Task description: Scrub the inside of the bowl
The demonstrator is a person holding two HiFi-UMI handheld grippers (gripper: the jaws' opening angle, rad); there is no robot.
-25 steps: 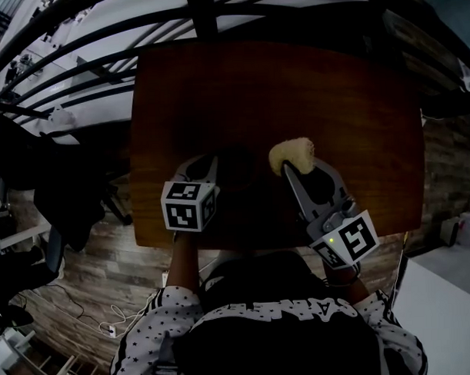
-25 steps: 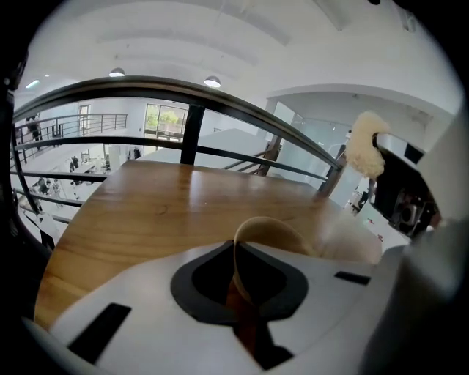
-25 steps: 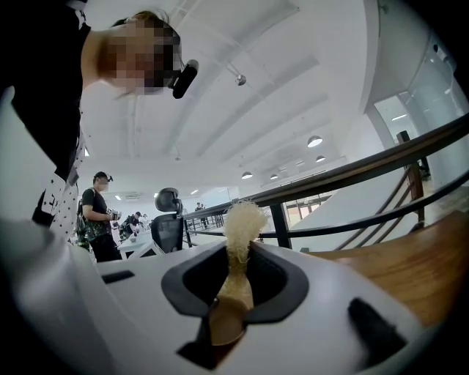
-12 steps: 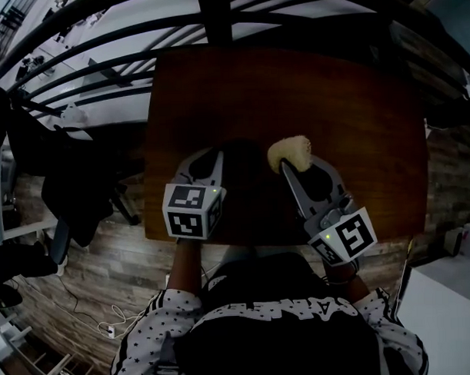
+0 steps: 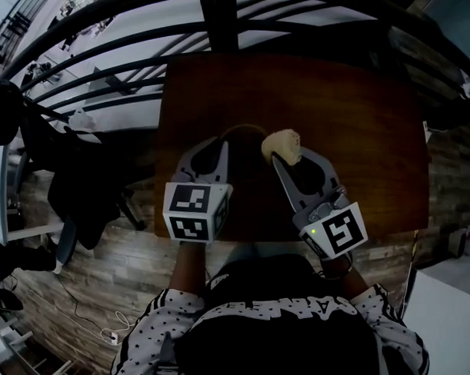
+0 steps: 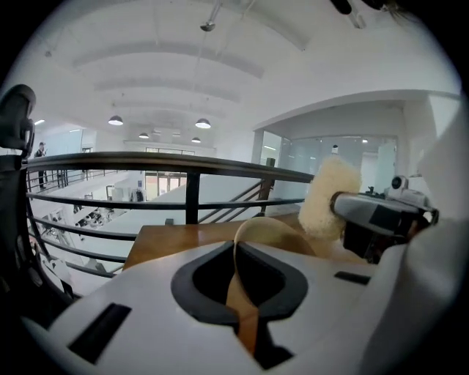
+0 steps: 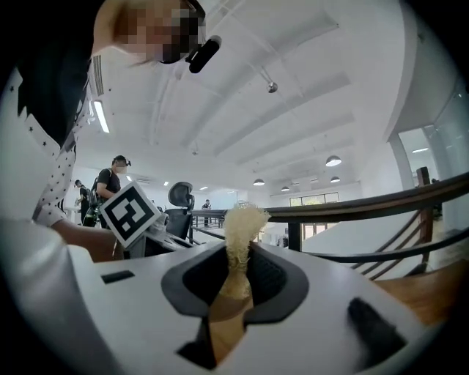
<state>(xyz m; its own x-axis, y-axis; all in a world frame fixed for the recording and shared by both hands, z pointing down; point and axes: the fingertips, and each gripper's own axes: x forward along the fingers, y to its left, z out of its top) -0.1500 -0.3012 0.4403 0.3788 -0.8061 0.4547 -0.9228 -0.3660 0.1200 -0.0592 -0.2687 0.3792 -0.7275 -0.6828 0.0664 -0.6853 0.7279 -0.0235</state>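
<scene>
1. Left gripper (image 5: 208, 151) is clamped on the bowl (image 5: 244, 130) by its thin rim, at the tabletop's (image 5: 356, 125) near side; it looks light and stiff.
2. My right gripper (image 5: 288, 155) pinches a soft sponge (image 5: 282, 142) beside that rim.

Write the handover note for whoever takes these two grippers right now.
Left gripper: shut on the bowl at its rim, over the wooden table.
Right gripper: shut on the sponge, whose end pokes out past the jaws, close to the bowl's rim.
Done: bowl gripped, sponge in hand. The bowl's inside is too dark to tell how much has been scrubbed.
Left: work the sponge round the inside.
</scene>
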